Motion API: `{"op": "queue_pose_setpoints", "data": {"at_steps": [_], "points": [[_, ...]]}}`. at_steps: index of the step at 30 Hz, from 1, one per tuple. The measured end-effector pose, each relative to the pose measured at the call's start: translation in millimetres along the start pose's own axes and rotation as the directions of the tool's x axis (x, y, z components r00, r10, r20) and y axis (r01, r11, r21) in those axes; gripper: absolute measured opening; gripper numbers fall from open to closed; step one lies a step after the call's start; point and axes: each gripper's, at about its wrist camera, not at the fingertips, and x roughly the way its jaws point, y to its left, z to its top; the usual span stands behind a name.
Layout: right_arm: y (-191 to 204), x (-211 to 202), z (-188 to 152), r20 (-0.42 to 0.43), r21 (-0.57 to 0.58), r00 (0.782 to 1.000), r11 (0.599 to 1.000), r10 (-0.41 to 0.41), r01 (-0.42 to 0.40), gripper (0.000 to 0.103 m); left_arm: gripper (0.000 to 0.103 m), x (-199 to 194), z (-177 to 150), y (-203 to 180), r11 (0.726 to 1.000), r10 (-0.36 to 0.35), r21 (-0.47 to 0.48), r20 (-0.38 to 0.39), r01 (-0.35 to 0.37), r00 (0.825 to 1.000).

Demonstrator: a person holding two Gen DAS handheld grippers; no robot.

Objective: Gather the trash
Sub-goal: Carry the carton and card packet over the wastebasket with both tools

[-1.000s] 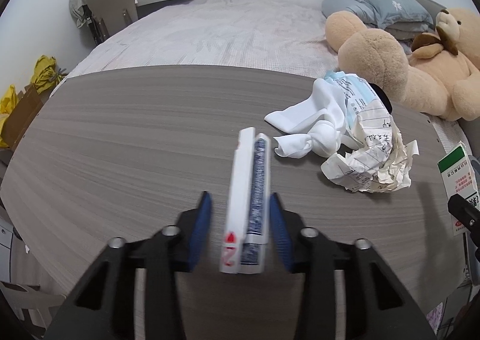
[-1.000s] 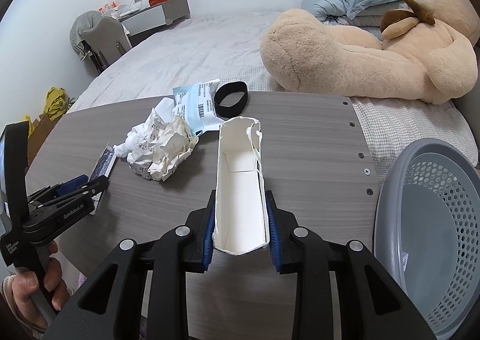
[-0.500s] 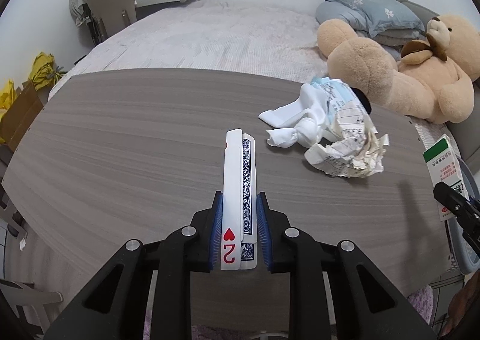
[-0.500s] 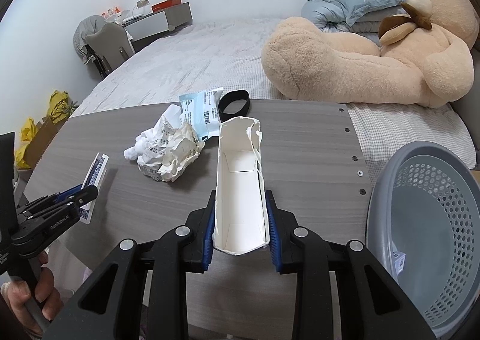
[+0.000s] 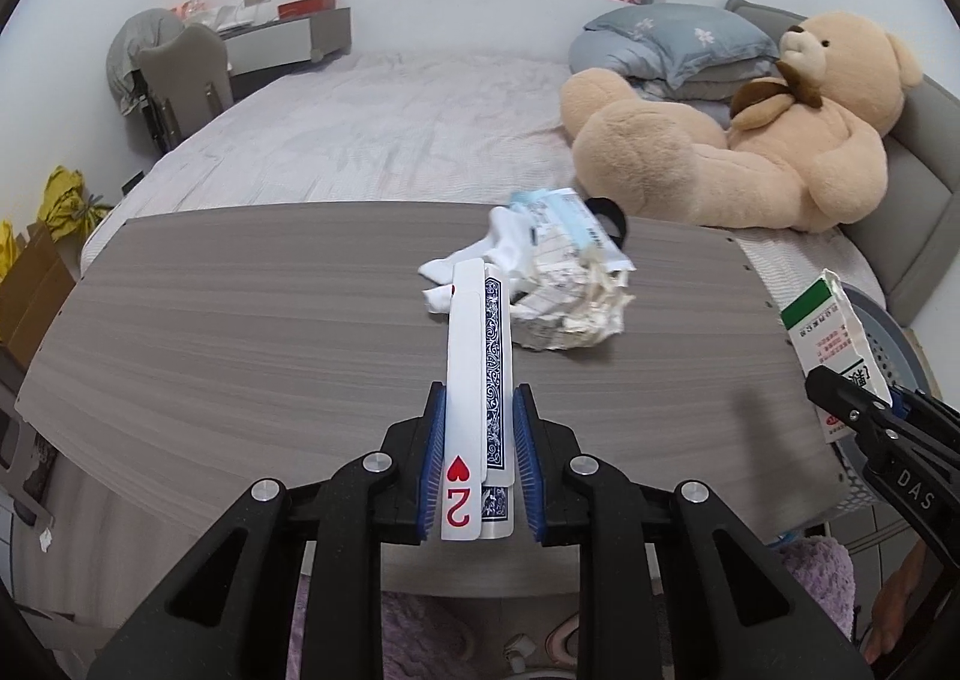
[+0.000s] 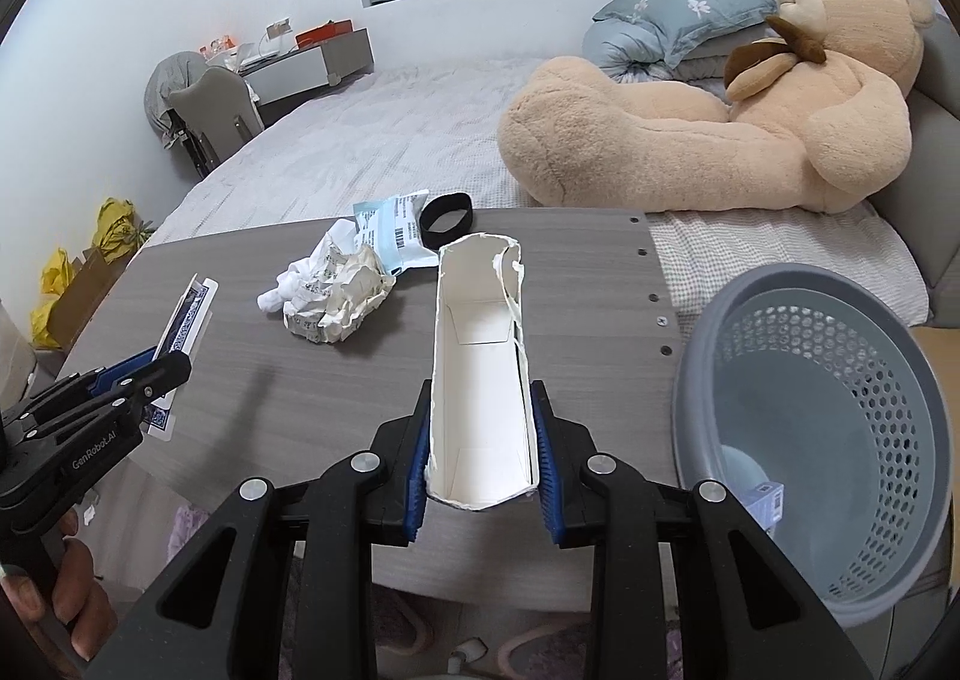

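1. Looking along the left tool (image 5: 479, 455), its blue pads are pressed together on a few playing cards (image 5: 480, 380), which are off the grey wooden surface (image 5: 240, 320).
2. The cards stand on edge, and their long axis runs away from the camera toward the crumpled paper (image 5: 564, 308) lying on the surface.
3. The nearest card shows a red heart and a "2" at its close end; the one beside it shows a blue patterned back.
4. At the right edge of this view, the right tool carries a small carton (image 5: 834, 332) with a green band and red print too small to read; the tool's body reads "DAS".
5. Looking along the right tool (image 6: 483, 470), it pinches the same carton (image 6: 480, 368) by its two long sides, above the near edge of the surface.
6. The carton's long axis points forward, and its torn, open white inside faces up.
7. The grey perforated basket (image 6: 840, 320) stands to the right, just beside the surface.
8. At the left, the left tool reads "GenRobot.AI", and a hand (image 6: 66, 596) grips its handle.
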Motion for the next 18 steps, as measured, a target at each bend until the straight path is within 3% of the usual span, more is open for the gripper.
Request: {"op": "queue_pose_setpoints", "data": {"at_steps": [18], "points": [[-70, -79, -38, 0.091, 0.124, 0.993, 0.990, -0.074, 0.063, 0.029, 0.022, -41, -13, -107, 0.975, -0.159, 0.164, 0.038, 0.150, 0.987]]}}
